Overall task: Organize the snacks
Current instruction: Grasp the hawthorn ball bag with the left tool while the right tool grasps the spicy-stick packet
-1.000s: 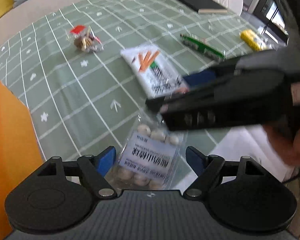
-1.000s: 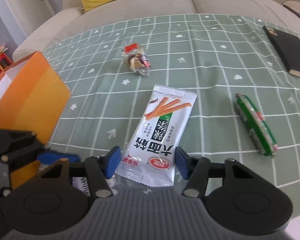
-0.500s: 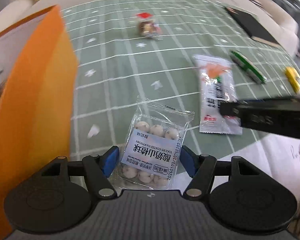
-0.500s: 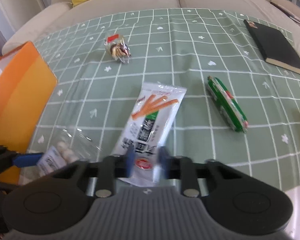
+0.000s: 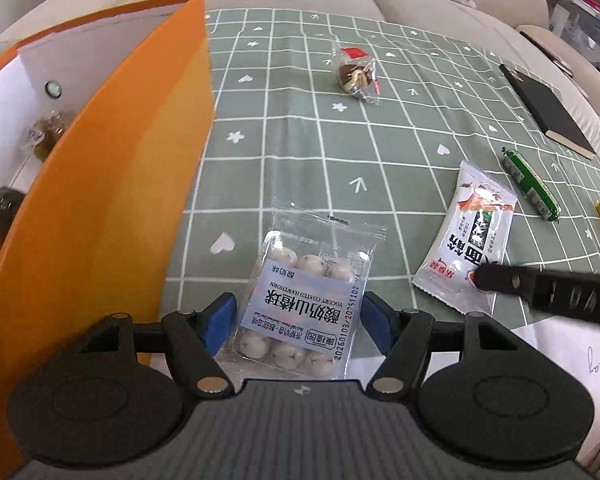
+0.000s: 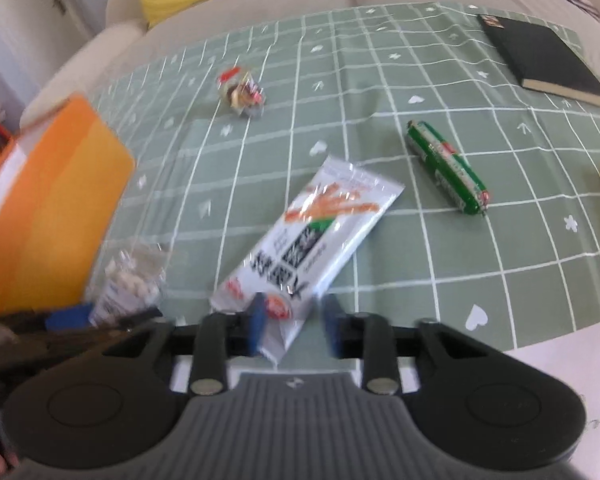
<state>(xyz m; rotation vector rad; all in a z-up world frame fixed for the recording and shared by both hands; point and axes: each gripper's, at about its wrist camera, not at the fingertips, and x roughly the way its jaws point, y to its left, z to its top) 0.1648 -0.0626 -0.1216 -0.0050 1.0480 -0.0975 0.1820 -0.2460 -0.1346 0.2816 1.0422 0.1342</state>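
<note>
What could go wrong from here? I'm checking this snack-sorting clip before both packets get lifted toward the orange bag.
1. The left claw straddles the clear bag of yogurt balls without pressing it; the slick film may slide or crumple when it closes.
2. The right claw, whose jaws have just been opening, has only the end seam of the white snack packet between them, so the packet could slip out.
3. Both claws work close together beside the orange bag; they might collide or knock it.

Right gripper [image 6: 290, 330] jaws, just opening, straddle near end of white snack packet [image 6: 312, 252]; pads apart from it. Green sausage stick [image 6: 446, 168] right of packet.
</note>
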